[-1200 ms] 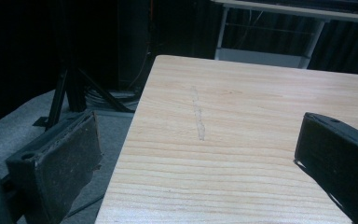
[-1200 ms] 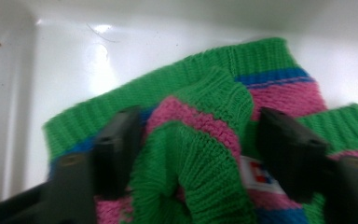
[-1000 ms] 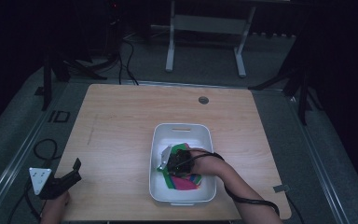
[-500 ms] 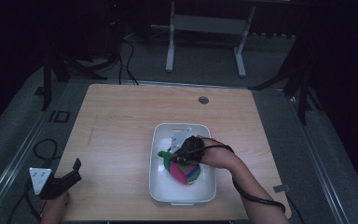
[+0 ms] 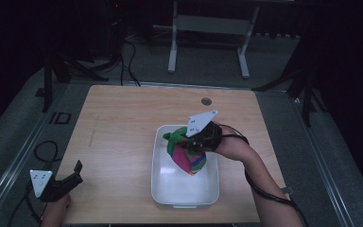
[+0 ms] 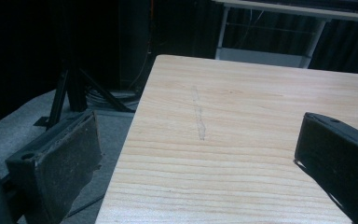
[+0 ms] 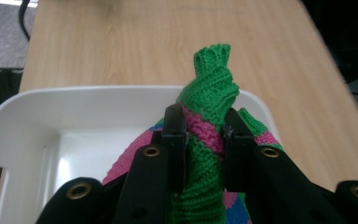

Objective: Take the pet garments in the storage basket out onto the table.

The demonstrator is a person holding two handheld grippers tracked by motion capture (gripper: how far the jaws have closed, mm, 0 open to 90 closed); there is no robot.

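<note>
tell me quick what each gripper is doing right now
Left gripper: open, holding nothing, at the table's near left edge.
Right gripper: shut on the knitted cloth, above the white tray.

My desk (image 5: 123,123) is pale wood with a small round grommet (image 5: 206,101) near its far edge. Beyond it, on the grey floor (image 5: 274,61), stands a white metal frame (image 5: 208,28), with black cables (image 5: 127,61) trailing at left.

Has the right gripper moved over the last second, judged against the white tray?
Yes. In the high view the right gripper has shifted from the tray's middle toward its far end, lifting the knitted cloth clamped in its jaws.
</note>
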